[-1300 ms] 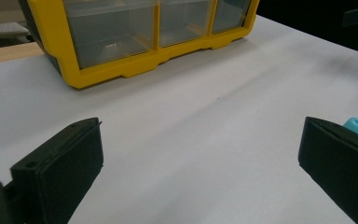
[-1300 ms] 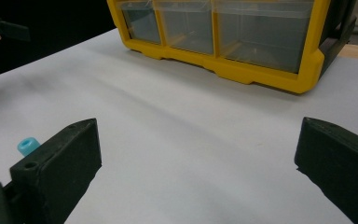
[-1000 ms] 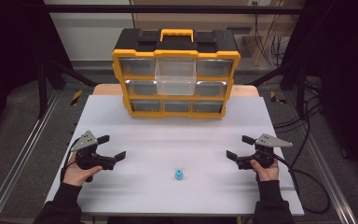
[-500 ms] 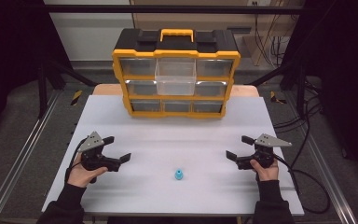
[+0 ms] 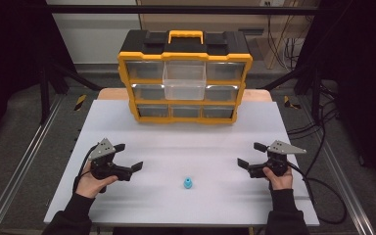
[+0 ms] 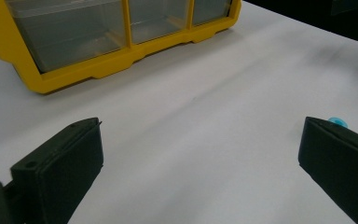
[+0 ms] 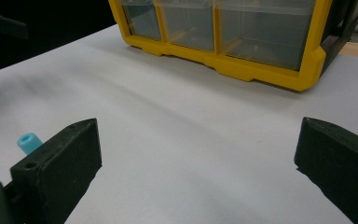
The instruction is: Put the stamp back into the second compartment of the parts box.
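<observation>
Right now both grippers are resting wide open: the small blue cap (image 5: 188,183) is standing on the white table (image 5: 215,147) between them, nearer the left gripper (image 5: 126,157) than the right gripper (image 5: 250,155).

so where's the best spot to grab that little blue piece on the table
Probably the narrow upper stem of the small blue piece, coming down from above with the jaws either side. It stands upright on a wider base, alone on the white table, so the stem offers the easiest sides to pinch. The left gripper looks nearer; both it and the right gripper are open.
</observation>
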`<act>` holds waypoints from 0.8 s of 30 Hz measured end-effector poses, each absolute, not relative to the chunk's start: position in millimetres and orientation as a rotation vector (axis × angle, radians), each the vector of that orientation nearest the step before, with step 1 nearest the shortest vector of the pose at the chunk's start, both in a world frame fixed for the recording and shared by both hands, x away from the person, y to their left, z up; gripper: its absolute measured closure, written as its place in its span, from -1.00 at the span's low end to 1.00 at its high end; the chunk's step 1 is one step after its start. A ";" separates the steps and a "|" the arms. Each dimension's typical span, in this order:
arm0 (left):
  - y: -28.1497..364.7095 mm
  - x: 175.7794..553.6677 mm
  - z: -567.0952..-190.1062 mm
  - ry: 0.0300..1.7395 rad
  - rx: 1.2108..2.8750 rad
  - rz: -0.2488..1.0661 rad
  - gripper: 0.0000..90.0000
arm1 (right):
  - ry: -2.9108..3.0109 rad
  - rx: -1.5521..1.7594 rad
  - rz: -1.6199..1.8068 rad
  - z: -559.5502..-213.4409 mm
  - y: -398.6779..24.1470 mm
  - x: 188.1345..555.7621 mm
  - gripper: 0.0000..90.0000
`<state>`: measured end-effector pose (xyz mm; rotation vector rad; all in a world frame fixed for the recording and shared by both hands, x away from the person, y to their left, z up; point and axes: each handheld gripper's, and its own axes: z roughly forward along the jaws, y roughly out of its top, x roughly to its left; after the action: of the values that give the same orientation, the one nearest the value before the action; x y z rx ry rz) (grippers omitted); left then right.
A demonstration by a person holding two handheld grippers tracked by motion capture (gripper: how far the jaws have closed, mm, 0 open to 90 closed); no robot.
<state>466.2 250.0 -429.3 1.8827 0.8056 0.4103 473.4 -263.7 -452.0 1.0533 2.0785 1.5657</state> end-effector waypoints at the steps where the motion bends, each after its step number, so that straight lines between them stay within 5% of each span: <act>1: 248.4 466.0 -429.1 0.802 1.884 0.409 -1.00 | 2.080 1.052 1.565 -452.2 -263.6 473.5 -0.98; 24: 218.1 460.3 -417.0 0.740 1.914 0.397 -1.00 | 2.082 1.050 1.562 -451.7 -263.6 473.1 -0.98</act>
<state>460.3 218.1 -417.0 1.9140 0.7400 0.3969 473.1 -263.6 -451.7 1.0502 2.0817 1.5622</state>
